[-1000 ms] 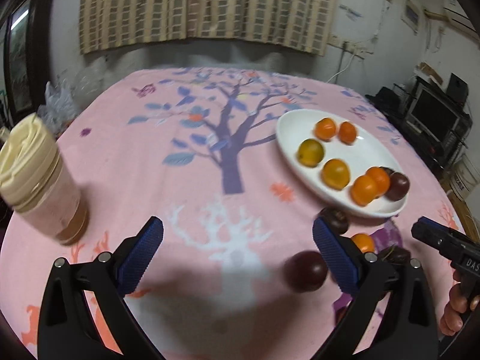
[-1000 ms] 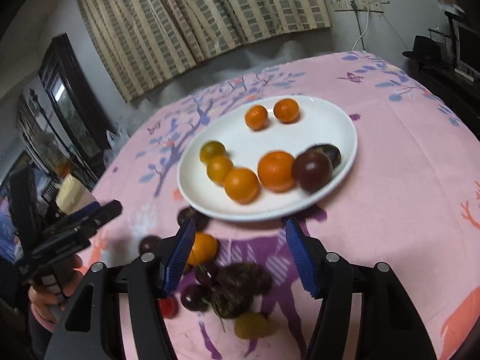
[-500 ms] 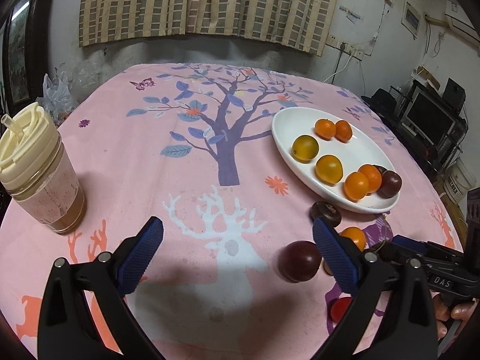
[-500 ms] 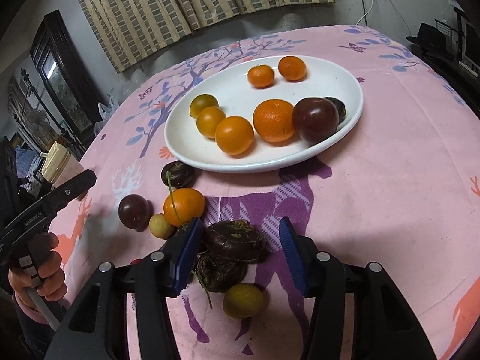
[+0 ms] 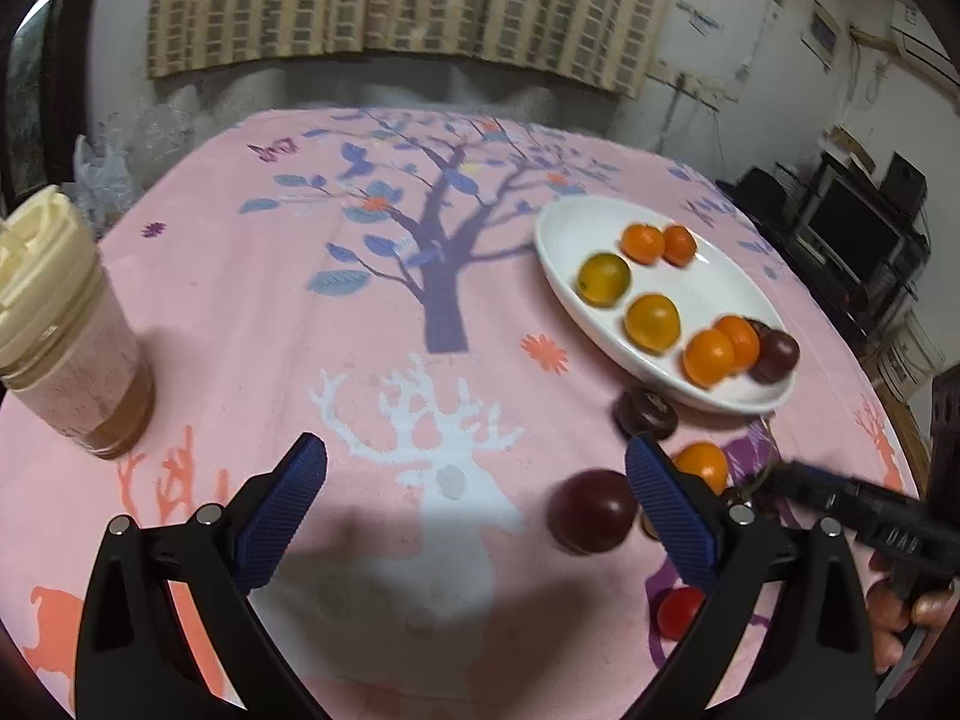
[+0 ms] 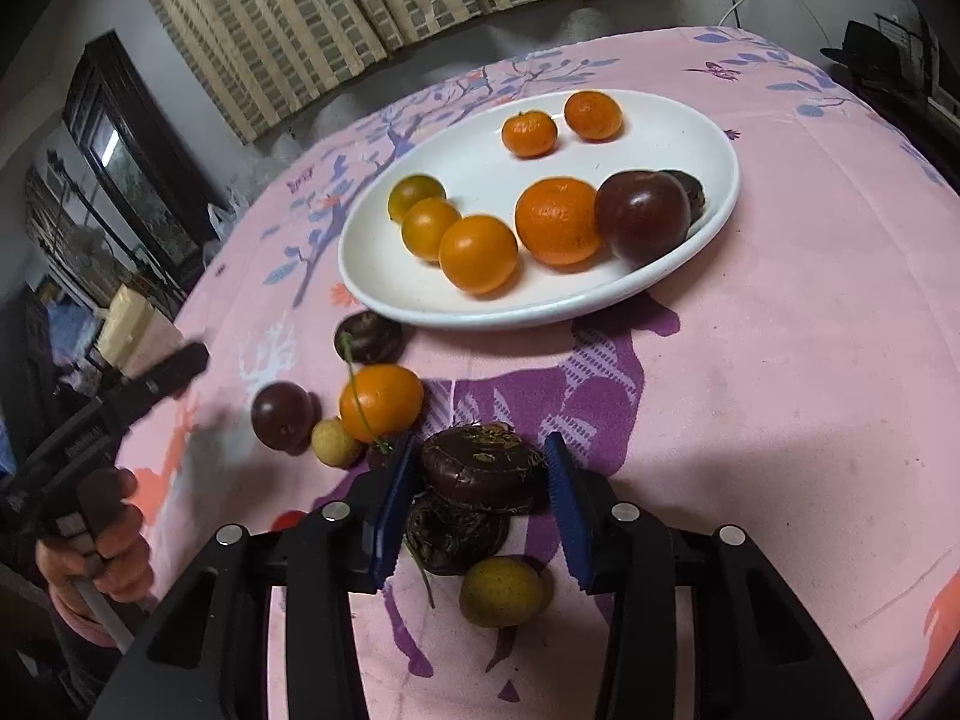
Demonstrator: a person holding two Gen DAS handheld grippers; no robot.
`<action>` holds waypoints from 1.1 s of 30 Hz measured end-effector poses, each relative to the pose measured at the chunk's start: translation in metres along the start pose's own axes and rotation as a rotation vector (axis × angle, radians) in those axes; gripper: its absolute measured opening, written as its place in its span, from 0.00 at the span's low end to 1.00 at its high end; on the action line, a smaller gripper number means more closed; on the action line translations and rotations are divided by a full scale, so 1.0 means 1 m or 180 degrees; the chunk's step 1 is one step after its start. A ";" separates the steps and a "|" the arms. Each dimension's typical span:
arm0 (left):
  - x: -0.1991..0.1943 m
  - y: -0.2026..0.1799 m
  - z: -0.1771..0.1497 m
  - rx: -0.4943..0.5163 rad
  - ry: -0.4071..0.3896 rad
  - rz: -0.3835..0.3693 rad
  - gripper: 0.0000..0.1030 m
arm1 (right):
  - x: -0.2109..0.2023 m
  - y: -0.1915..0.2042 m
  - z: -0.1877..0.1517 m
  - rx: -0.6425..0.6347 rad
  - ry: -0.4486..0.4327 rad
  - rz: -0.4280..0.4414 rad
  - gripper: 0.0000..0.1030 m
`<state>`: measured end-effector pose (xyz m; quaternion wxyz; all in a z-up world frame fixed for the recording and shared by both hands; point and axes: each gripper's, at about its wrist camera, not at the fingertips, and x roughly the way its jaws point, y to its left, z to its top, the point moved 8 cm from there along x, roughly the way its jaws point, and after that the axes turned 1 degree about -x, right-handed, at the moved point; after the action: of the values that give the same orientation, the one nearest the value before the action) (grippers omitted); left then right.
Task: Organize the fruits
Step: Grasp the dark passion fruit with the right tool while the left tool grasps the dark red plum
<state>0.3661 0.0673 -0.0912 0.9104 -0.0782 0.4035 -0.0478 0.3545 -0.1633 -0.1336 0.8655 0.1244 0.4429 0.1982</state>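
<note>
Left wrist, change: against half a second ago the view has barely shifted; the right gripper [image 5: 798,483] has pushed further in at 4 o'clock, among the loose fruit.
Left wrist, pose: the left gripper [image 5: 477,510] hovers over the pink table [image 5: 270,312] with its jaws wide apart and nothing between them; a dark plum [image 5: 593,510] lies just inside the right-hand finger.
Left wrist, plate: the white plate [image 5: 600,306] sits at 2 o'clock, already carrying orange and dark fruit.
Right wrist, change: the jaws have narrowed and dropped around the dark round fruit [image 6: 483,467], so a pick-up looks imminent.
Right wrist, pose: the blue pads flank it closely, apparently not yet pressing; a second dark fruit [image 6: 456,534] lies under it and a yellow fruit [image 6: 501,591] at 6 o'clock.
Right wrist, remaining: an orange [image 6: 381,402] waits at 10 o'clock, off the plate.
</note>
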 end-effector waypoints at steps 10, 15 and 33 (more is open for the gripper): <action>0.015 -0.051 -0.026 0.0758 0.0142 -0.0142 0.64 | -0.020 -0.015 0.013 0.0184 -0.0267 0.0006 0.42; 0.022 -0.049 -0.030 0.0726 0.0214 -0.0170 0.58 | -0.022 -0.011 0.011 0.0151 -0.0265 0.0029 0.42; 0.031 -0.053 -0.036 0.0713 0.0306 -0.0358 0.37 | -0.031 -0.009 0.013 0.0122 -0.0366 0.0017 0.42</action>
<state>0.3587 0.0066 -0.1279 0.8889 0.0038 0.4338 -0.1472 0.3509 -0.1861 -0.1076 0.8864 0.1533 0.3958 0.1846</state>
